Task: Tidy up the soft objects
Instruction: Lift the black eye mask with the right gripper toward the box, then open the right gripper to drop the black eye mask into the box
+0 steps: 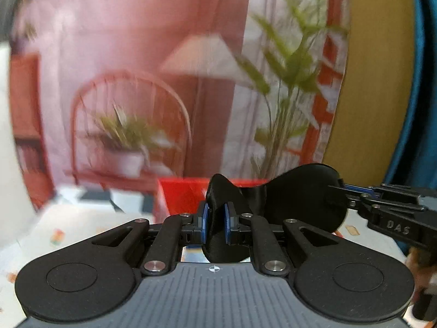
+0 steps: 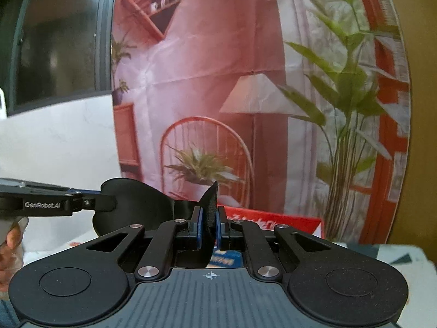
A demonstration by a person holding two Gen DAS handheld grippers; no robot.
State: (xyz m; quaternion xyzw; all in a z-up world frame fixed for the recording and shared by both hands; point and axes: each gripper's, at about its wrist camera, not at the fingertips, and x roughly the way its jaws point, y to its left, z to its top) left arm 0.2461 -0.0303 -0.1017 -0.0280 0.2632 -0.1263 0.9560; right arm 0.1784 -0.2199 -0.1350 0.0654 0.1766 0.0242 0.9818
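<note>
A black soft eye mask (image 1: 303, 196) is held up in the air between both grippers. My left gripper (image 1: 216, 222) is shut on one end of the mask, which bulges between its blue pads. My right gripper (image 2: 209, 228) is shut on the other end (image 2: 211, 218), a thin black edge standing upright between its pads. In the left wrist view the right gripper (image 1: 393, 210) comes in from the right. In the right wrist view the left gripper (image 2: 54, 202) comes in from the left, at the mask's rounded lobe (image 2: 136, 205).
A red box (image 1: 183, 196) stands just behind the mask; it also shows in the right wrist view (image 2: 273, 220). Behind it hangs a printed backdrop (image 2: 218, 82) with a chair, lamp and plants. A light patterned tabletop (image 1: 82, 227) lies below. A white wall (image 2: 54, 142) is at left.
</note>
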